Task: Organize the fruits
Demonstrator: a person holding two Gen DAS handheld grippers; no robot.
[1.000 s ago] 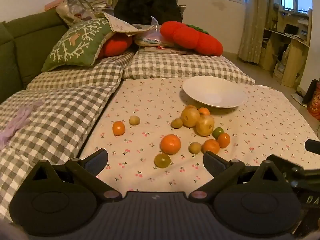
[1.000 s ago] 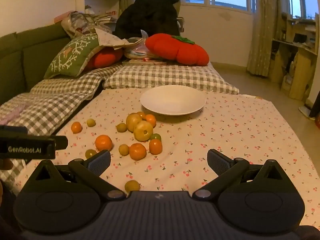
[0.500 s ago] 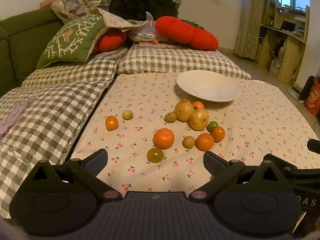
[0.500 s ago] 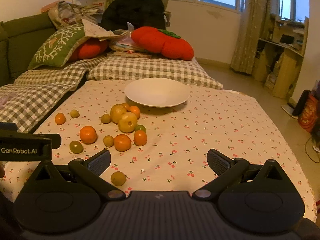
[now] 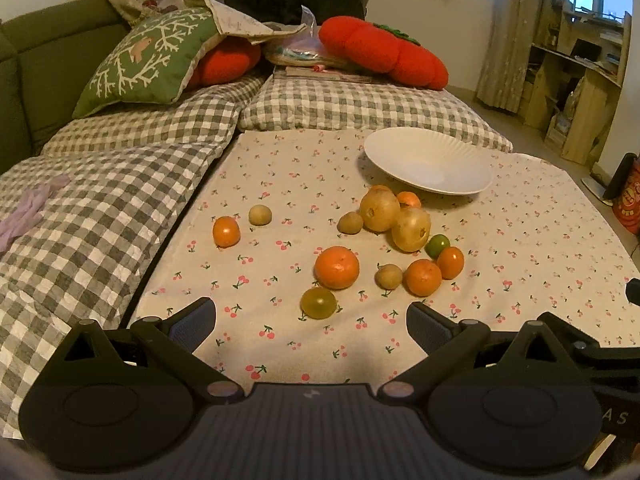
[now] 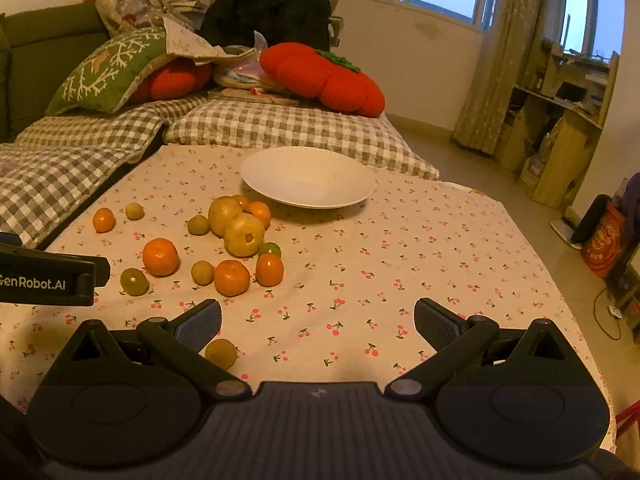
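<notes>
Several fruits lie loose on the cherry-print cloth (image 5: 520, 248): a large orange (image 5: 336, 267), two yellow apples (image 5: 411, 229), small oranges (image 5: 423, 277) and greenish plums (image 5: 318, 302). An empty white plate (image 5: 427, 166) (image 6: 308, 176) sits behind the pile. My left gripper (image 5: 311, 326) hovers open just short of the nearest green plum, nothing between its fingers. My right gripper (image 6: 318, 322) is open over bare cloth to the right of the pile, with one yellow-green fruit (image 6: 221, 354) by its left finger. The left gripper's body (image 6: 48, 278) shows at the right wrist view's left edge.
Grey checked cushions (image 5: 100, 208) border the cloth on the left and behind. Red tomato-shaped pillows (image 5: 384, 54) and a green embroidered pillow (image 5: 148, 64) are piled beyond. Wooden shelving (image 6: 560, 120) and floor lie to the right, past the cloth's edge.
Both grippers have pulled back and risen slightly, so the fruit pile and plate sit farther off and more to the left in the right wrist view. No fruit has moved.
</notes>
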